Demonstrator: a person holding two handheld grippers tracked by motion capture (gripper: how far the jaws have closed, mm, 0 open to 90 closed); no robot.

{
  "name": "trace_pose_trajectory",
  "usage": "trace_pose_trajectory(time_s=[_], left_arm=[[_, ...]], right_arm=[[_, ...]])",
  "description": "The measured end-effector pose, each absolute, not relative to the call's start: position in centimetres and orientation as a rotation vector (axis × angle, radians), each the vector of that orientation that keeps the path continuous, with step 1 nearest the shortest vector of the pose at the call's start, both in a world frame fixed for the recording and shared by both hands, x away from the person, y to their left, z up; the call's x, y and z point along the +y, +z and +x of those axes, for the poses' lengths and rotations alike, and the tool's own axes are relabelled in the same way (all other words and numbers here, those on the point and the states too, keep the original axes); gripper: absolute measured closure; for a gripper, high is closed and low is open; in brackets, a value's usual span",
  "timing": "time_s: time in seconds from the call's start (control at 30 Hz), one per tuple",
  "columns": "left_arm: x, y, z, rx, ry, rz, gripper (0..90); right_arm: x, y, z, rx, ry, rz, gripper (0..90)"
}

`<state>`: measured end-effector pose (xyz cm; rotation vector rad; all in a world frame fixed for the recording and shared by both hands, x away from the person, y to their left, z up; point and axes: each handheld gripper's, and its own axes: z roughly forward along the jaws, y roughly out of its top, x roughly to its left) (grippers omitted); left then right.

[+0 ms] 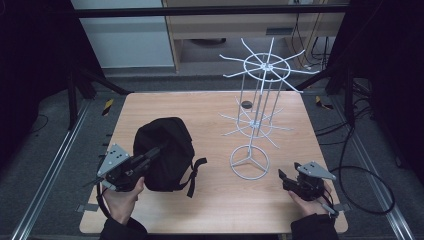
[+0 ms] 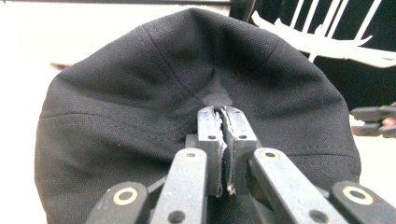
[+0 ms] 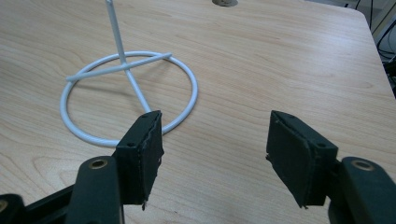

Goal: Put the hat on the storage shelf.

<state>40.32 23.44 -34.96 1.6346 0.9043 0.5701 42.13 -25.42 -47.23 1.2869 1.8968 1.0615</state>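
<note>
Left gripper was clamped on a fold of black fabric at the top of the black backpack, its jaws pressed together on the cloth as the left gripper view showed. That bag sat on the left half of the wooden surface, bulging upward, with its long axis running from the near edge toward the far side and its straps trailing to the near right. Right gripper rested near the right front corner with jaws apart and nothing between them. A white wire display stand rose to the right of the backpack, between the two grippers, its ring base just ahead of the right gripper. Judging by the grip, the bag would travel rightward and upward toward the stand's hooks; the left hand was the nearer one.
</note>
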Motion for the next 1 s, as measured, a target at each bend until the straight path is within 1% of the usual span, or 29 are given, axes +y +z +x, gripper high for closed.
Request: trace_pose_trajectory(time_s=[0.37, 0.57, 1.0], left_arm=[[23.1, -31.2, 39.9, 0.783, 0.564, 1.544, 85.8], [22.6, -29.2, 40.2, 0.742, 0.551, 1.474, 85.8], [21.1, -24.9, 40.4, 0.655, 0.561, 1.394, 85.8]], right_arm=[[-25.5, -47.4, 42.2, 1.893, 1.052, 1.29, 36.4], [-25.5, -47.3, 42.2, 1.891, 1.053, 1.289, 36.4], [-25.7, -47.4, 42.2, 1.885, 1.049, 1.287, 36.6]])
